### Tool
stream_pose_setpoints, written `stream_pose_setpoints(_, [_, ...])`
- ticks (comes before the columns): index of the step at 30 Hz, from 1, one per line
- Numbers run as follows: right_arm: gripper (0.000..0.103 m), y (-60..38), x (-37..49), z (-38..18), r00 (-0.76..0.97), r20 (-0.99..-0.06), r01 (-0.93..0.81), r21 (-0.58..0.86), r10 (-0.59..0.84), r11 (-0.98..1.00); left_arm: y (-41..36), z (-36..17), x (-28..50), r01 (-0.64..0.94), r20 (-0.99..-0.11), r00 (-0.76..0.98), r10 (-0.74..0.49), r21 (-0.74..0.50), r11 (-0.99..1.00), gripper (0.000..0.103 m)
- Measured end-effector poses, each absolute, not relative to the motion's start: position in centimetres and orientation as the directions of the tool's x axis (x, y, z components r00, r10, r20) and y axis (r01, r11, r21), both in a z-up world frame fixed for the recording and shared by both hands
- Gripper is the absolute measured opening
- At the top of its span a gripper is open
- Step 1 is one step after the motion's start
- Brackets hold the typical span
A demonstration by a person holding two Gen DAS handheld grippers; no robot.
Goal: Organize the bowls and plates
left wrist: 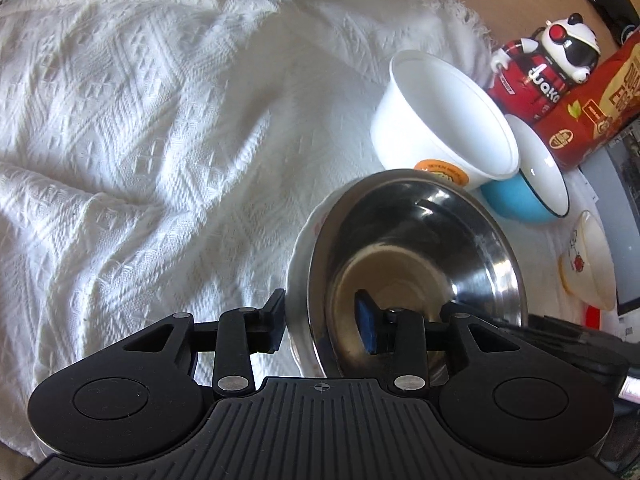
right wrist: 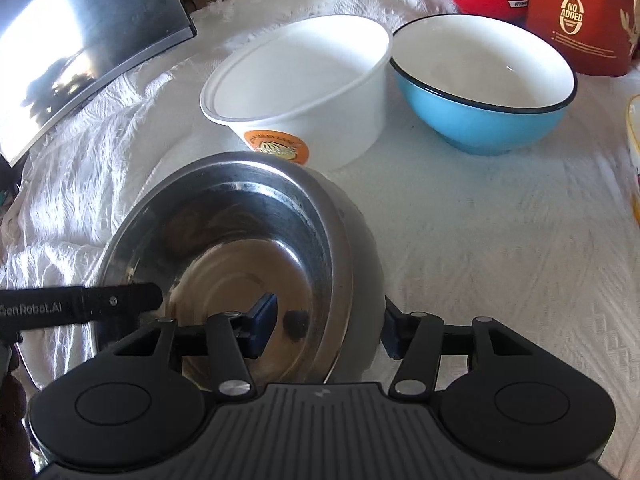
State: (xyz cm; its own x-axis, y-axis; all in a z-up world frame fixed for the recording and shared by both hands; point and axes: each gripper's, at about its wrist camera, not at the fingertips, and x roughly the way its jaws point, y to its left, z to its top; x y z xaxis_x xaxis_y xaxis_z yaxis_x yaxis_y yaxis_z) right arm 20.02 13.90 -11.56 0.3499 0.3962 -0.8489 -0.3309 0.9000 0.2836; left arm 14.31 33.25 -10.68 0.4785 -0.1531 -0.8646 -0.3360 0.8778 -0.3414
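A steel bowl sits nested in a white bowl whose rim shows at its left. My left gripper is shut on their left wall, one finger inside, one outside. My right gripper is shut on the right wall of the same steel bowl. The left gripper's finger shows in the right wrist view. Beyond stand a white paper bowl, a blue bowl and a small cream bowl.
A white textured cloth covers the table, rumpled on the left. A red panda-topped jar and a red carton stand behind the bowls. A dark monitor stands at the far left in the right wrist view.
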Motion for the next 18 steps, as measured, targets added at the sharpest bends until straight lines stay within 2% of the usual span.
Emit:
stream_pose_setpoints(4, [0.054, 13.5, 19.8, -10.1, 0.411, -0.834, -0.362, 0.221, 0.367, 0.906, 34.2, -10.0, 13.8, -0.379, -0.855, 0.494, -0.158, -0.376, 0.846, 0.039])
stream_pose_setpoints(7, [0.054, 11.3, 19.8, -8.1, 0.468, -0.807, -0.358, 0.199, 0.36, 0.912, 34.5, -7.8, 12.9, -0.407, -0.831, 0.547, -0.103, -0.371, 0.835, 0.039])
stream_pose_setpoints(9, [0.059, 9.4, 19.9, -6.9, 0.496, -0.784, -0.355, 0.207, 0.372, 0.912, 34.3, -6.1, 12.6, -0.418, -0.807, 0.587, -0.063, -0.369, 0.83, 0.039])
stream_pose_setpoints(12, [0.059, 6.0, 19.3, -4.9, 0.59, -0.738, -0.345, 0.136, 0.328, 0.929, 33.2, -3.5, 12.9, -0.411, -0.763, 0.646, -0.027, -0.377, 0.83, 0.039])
stream_pose_setpoints(18, [0.066, -0.8, 18.8, -3.0, 0.688, -0.679, -0.311, 0.042, 0.256, 0.949, 27.4, -1.5, 16.0, -0.31, -0.727, 0.678, -0.11, -0.418, 0.854, 0.039])
